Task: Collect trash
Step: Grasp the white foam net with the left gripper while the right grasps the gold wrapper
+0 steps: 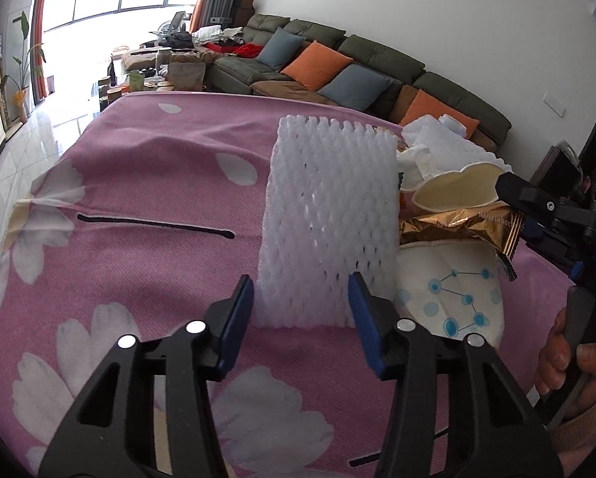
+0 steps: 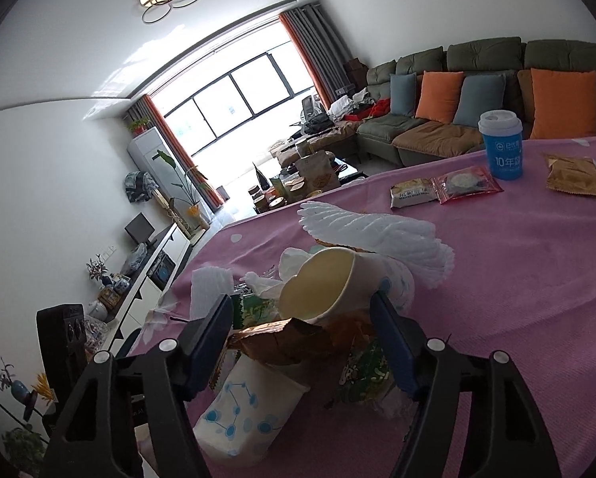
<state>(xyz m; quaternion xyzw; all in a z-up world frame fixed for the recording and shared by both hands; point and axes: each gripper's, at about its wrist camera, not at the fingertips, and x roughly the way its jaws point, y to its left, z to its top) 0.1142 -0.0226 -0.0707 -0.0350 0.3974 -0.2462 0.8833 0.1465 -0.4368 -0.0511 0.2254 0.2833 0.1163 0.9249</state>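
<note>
The left gripper (image 1: pixel 301 302) is standing wide open with its blue pads either side of the near edge of a white foam net sleeve (image 1: pixel 329 219), gripping nothing; whether the pads are touching the foam cannot be told. The sleeve is lying on a pink flowered cloth (image 1: pixel 146 183) at the left of a heap of rubbish, just beside a squashed paper cup with a blue dot-and-line print (image 1: pixel 453 298), a crinkled gold foil wrapper (image 1: pixel 457 223) and a cream-lined paper cup (image 1: pixel 457 191). The foam looks featherlight, springy and open-meshed, so it should be squashing flat under the pads and gripping easily; its near edge, already between the fingers, seems the sensible place to pinch. The right gripper (image 2: pixel 301 338) is also spread wide and empty, bracketing the heap from the other side, with the cream-lined cup (image 2: pixel 329 283) and the brown foil wrapper (image 2: pixel 282 342) between its fingers. The cups look thin and easily crushed, best taken by the rim; the foil is probably slippery and crackly. Farther off on the cloth, well apart from the heap, a blue lidded cup (image 2: pixel 501 145) is standing upright near three flat snack packets (image 2: pixel 467 184).
</note>
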